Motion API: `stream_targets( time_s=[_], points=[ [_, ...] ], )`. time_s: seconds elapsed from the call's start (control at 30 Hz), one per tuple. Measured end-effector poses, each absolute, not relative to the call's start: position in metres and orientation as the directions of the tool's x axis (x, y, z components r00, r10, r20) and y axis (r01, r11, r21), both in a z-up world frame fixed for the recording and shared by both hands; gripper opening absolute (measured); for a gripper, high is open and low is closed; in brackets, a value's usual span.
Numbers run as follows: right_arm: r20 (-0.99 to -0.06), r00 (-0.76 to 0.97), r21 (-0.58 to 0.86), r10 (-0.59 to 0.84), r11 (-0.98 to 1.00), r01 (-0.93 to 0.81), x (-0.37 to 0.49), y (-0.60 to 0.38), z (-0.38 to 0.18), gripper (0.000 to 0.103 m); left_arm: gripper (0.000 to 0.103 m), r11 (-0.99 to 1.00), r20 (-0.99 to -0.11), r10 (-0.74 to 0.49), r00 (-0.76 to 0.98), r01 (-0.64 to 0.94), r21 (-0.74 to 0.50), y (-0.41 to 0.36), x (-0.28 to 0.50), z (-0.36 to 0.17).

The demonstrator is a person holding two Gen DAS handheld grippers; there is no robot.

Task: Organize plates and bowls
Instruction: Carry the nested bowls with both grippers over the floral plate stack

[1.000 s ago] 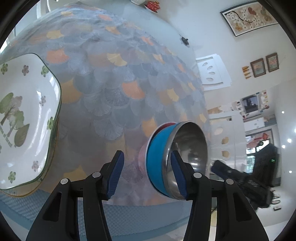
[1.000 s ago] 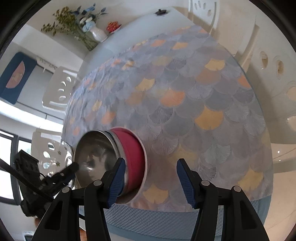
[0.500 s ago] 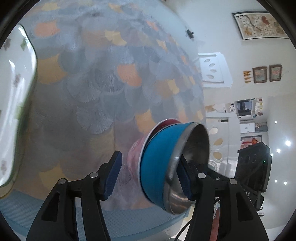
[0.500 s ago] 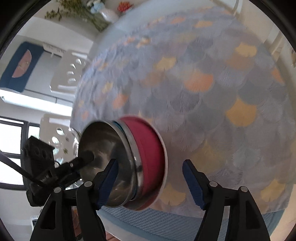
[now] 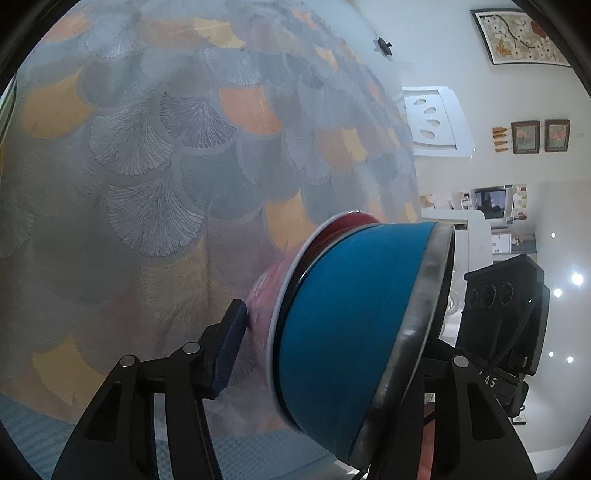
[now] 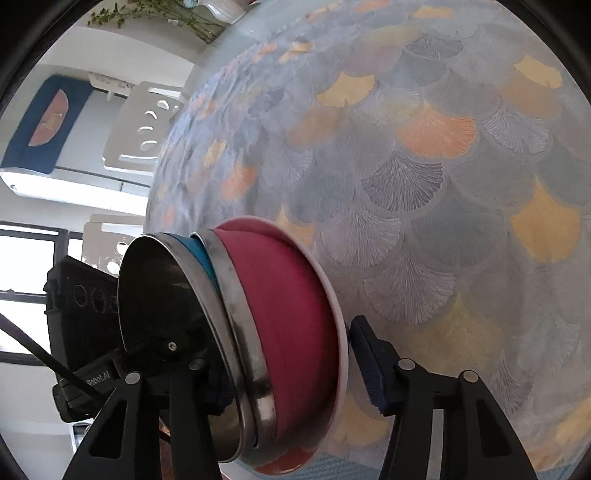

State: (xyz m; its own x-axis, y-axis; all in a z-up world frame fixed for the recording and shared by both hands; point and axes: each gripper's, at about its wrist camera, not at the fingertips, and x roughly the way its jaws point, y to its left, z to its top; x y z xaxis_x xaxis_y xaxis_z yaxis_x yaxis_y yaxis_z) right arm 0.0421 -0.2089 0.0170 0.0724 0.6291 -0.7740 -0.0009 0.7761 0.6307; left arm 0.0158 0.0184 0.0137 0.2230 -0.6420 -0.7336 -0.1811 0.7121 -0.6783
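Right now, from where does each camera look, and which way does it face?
Left wrist: sits on the left gripper, looks down its fingers at the blue bowl over the tablecloth; jaws closing.
Right wrist: sits on the right gripper, looks at the red bowl; jaws closing.
Both share the nested bowls, the cloth and the opposite gripper's black body.

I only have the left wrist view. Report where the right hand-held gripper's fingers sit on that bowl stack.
Observer: The right hand-held gripper, jaws closing, straddles it: one finger inside the blue bowl, outer pad beside the plate rim.
Operator: Describe what's under the blue one.
Observer: A red bowl with its own steel rim.
Operator: Report the far end.
Observer: A white vase with green stems, beyond the tablecloth.
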Motion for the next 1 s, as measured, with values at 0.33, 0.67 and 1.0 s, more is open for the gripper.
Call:
stream_targets(
  time_s=[0.33, 0.67, 1.0],
  points=[
    [-0.792, 0.095, 0.599, 0.604, 0.797, -0.076, 0.037, -0.204, 0.027, 0.053, 0.050, 0.767, -0.763, -0.583, 0.279, -0.119, -0.630, 0.009, 0.015, 0.036],
    [-0.780, 0.072, 0.623, 0.622, 0.782, -0.014, 0.035, -0.202, 0.032, 0.053, 0.050, 0.776, -0.774, -0.548, 0.316, -0.152, -0.612, 0.018, 0.011, 0.053],
    [-0.792, 0.074, 0.606, 0.605, 0.795, -0.024, 0.034, -0.177, 0.080, 0.053, 0.050, 0.782, -0.751, -0.485, 0.448, -0.164, -0.602, 0.044, -0.007, 0.116]
  ],
)
